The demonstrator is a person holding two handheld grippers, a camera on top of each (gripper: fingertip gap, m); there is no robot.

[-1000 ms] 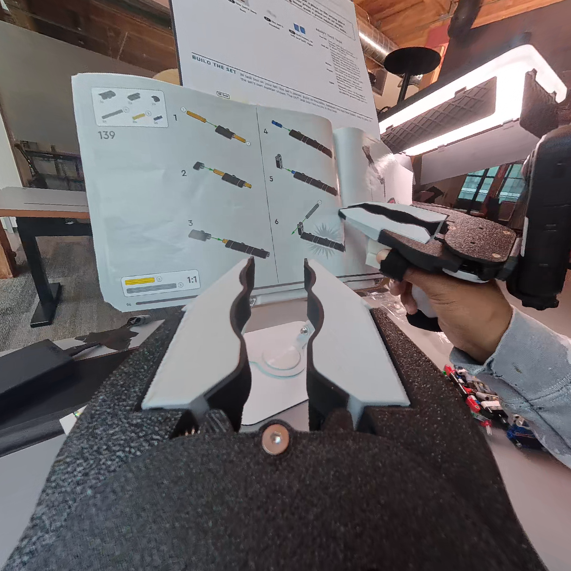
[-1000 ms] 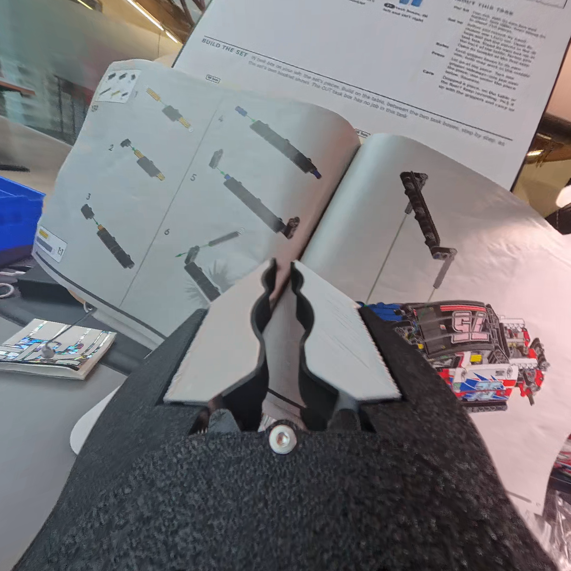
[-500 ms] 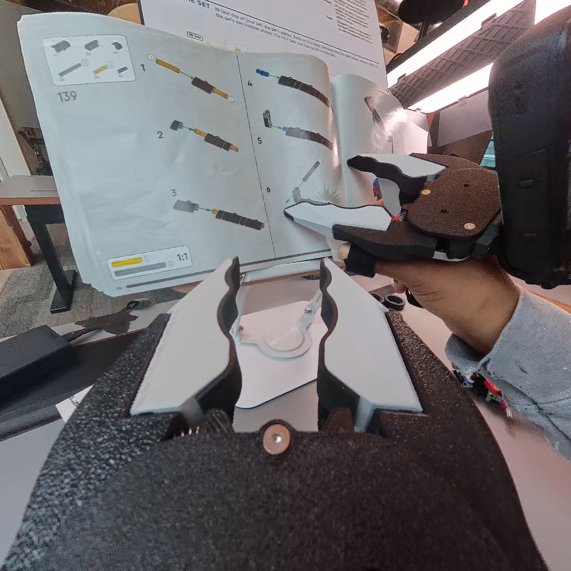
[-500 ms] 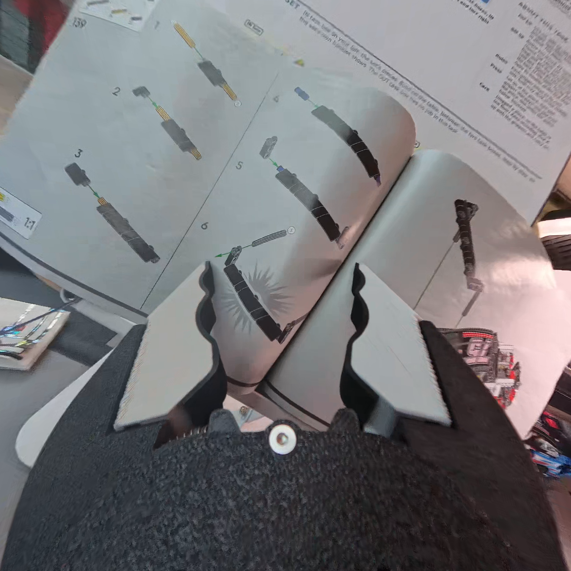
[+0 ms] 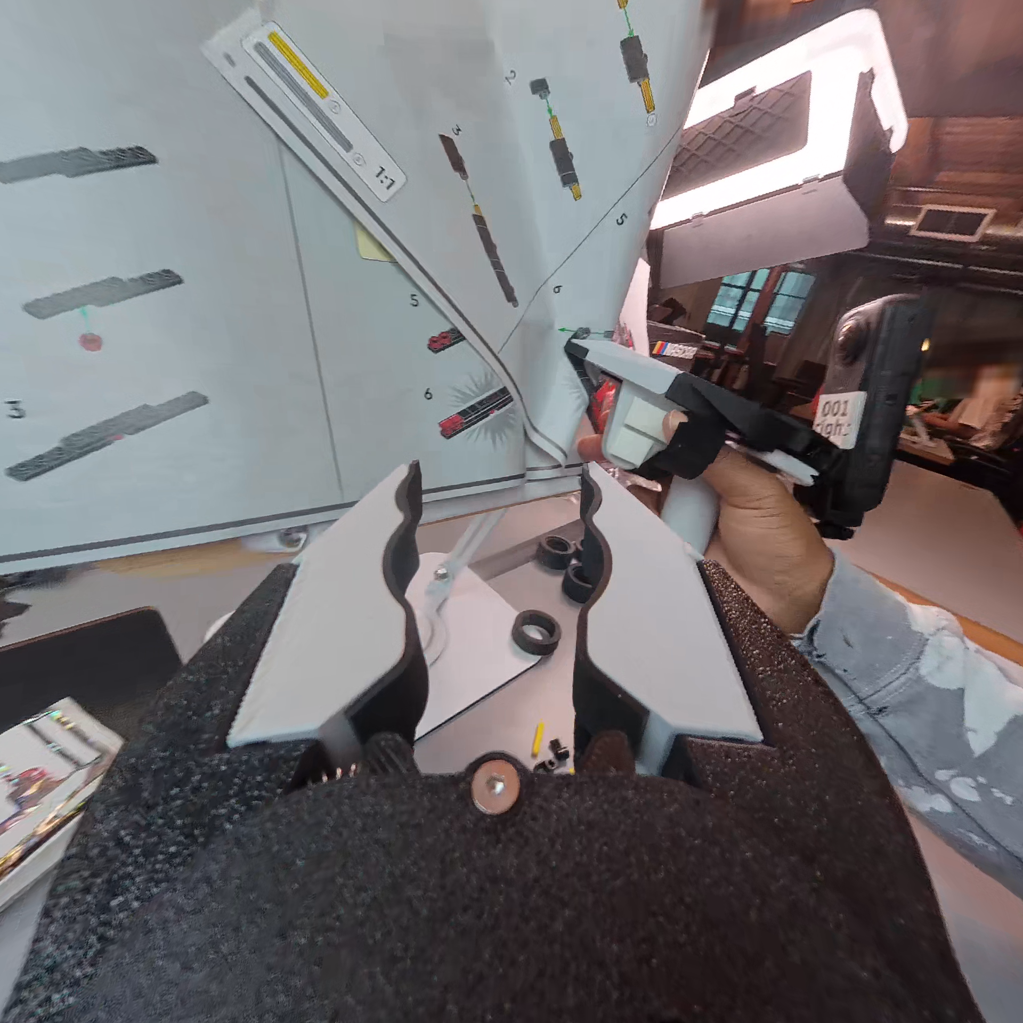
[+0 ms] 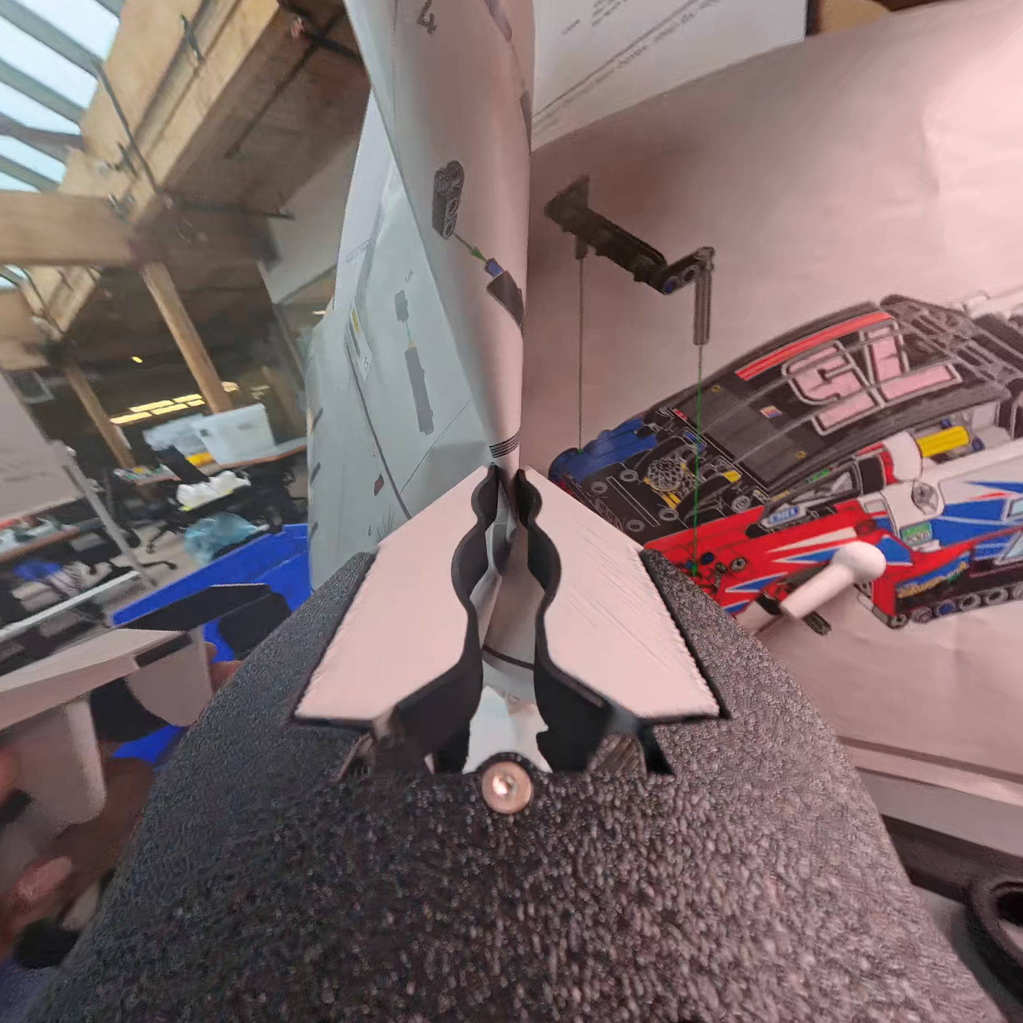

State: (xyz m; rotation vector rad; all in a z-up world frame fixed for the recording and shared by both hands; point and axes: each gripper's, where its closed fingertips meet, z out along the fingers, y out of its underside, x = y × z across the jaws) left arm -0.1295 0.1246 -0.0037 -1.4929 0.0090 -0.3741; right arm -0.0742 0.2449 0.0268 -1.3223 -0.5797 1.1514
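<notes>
An open instruction booklet stands on a white stand. My right gripper is shut on the lower edge of one page and holds it lifted and curled away from the spread. In the left wrist view the same page hangs from the right gripper, and the page beneath it shows. The right-hand page with a red, blue and black car picture lies flat. My left gripper is open and empty, just below the booklet's bottom edge and above the stand base.
Black tyres and small loose pieces, one yellow, lie on the table by the stand base. A second booklet lies at lower left beside a black box. A blue bin stands to the left. Spacing between my two grippers at the tips: around 15 cm.
My right gripper opened around the left page's inner edge, then shut on it and lifted the page off the spread. My left gripper opened wider and moved closer under the booklet.
</notes>
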